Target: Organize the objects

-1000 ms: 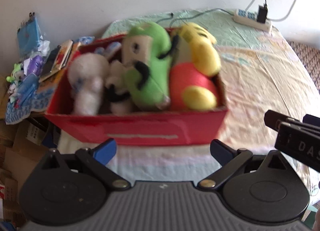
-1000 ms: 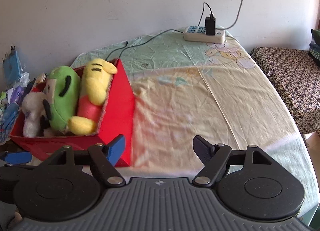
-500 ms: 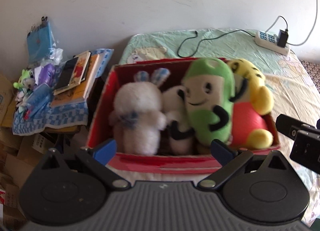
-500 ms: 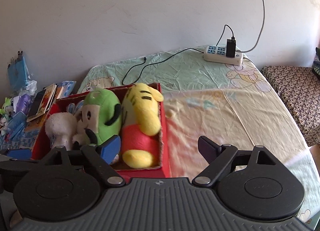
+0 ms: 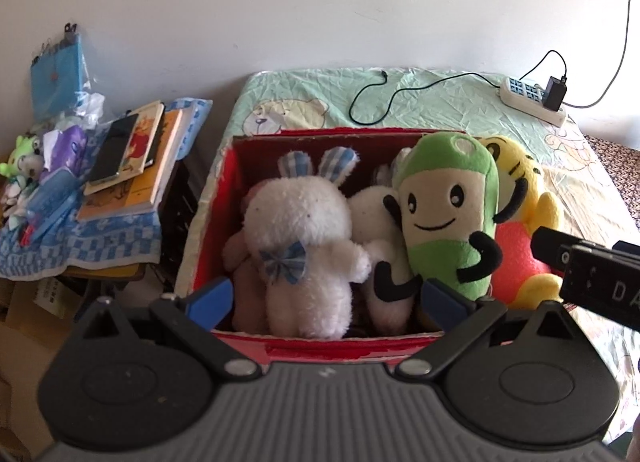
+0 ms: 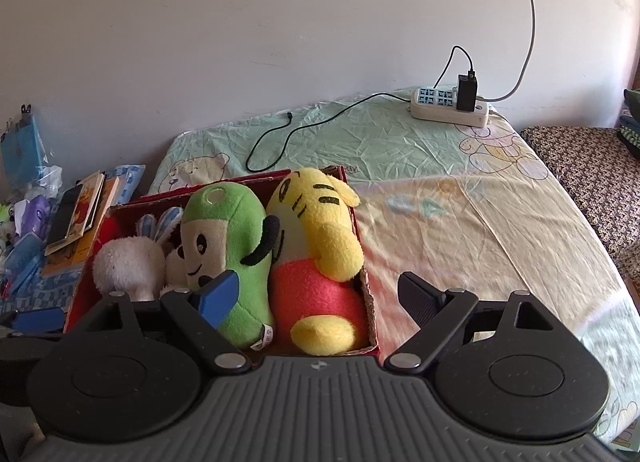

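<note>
I hold my left gripper (image 5: pixel 326 296) and right gripper (image 6: pixel 318 294) spread wide and empty above the near edge of a red box (image 5: pixel 320 348) on the bed (image 6: pixel 460 198). A white rabbit (image 5: pixel 298 230), green plush (image 5: pixel 448 214) and yellow tiger (image 6: pixel 316 230) are packed upright inside. Grabbing one could drag its tightly wedged neighbours out.

One red box (image 5: pixel 400 350) holds at least four plush toys: one white rabbit (image 5: pixel 296 230), one white toy with black arms (image 5: pixel 376 222), one green toy (image 5: pixel 448 214) and one yellow tiger (image 5: pixel 520 190). One power strip (image 5: pixel 528 96) lies on the bed, with one black charger (image 5: pixel 556 88) plugged in.
</note>
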`<state>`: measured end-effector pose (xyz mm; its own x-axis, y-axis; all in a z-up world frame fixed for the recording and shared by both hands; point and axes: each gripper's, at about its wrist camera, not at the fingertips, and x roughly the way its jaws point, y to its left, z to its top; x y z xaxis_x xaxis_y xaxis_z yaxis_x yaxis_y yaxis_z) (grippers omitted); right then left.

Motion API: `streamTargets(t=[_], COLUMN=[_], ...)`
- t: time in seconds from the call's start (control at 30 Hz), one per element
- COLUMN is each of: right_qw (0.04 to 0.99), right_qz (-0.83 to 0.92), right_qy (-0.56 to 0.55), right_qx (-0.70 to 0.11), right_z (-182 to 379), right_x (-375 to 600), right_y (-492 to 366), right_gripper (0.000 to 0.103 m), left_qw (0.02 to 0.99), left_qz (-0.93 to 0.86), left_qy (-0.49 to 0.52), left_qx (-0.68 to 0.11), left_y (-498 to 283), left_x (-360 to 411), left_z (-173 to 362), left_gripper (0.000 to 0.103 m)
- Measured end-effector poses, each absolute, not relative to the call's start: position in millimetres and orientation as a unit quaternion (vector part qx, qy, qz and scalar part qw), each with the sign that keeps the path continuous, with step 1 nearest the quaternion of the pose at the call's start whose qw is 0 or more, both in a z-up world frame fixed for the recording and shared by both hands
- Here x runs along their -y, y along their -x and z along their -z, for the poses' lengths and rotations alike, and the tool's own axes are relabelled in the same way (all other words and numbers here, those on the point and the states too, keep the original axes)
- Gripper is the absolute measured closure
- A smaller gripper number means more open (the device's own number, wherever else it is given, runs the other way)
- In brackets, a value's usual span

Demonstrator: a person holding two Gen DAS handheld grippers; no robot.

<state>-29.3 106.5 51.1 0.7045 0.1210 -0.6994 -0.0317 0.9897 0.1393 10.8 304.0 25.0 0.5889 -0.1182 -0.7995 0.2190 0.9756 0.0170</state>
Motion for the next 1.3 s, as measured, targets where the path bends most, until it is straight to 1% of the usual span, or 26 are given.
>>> streamTargets(t=[0.37,0.77,0.87,1.3], right_qw=[0.919,0.916,0.912,0.894], right_qz=[-0.042,-0.073,-0.079,-0.076], right_qy=[-0.058,-0.052,-0.056,-0.072], right_qx=[-0.388,-0.392,-0.398,-0.436], right_z=[-49.1,-49.9,-48.7,-31.2], right_x=[-112.0,-105.5,-99.2,-88.0], right_y=[28.9,31.4,35.2,57.1], right_gripper=[0.014,0.015,0.016,0.016], left_qw=[0.881,0.878,0.876,0.839], left_qz=[0.101,0.069,0.057,0.08], left_qy=[-0.068,-0.074,-0.089,-0.096], left_qx=[-0.458,-0.468,-0.471,-0.53], left_y=[-13.2,-4.5,1.0,16.5], left_x=[-306.7,-298.2,-292.6,-286.4], left_z=[-20.6,-20.0,-19.0,7.6], left_gripper=[0.002,0.002,0.001,0.001])
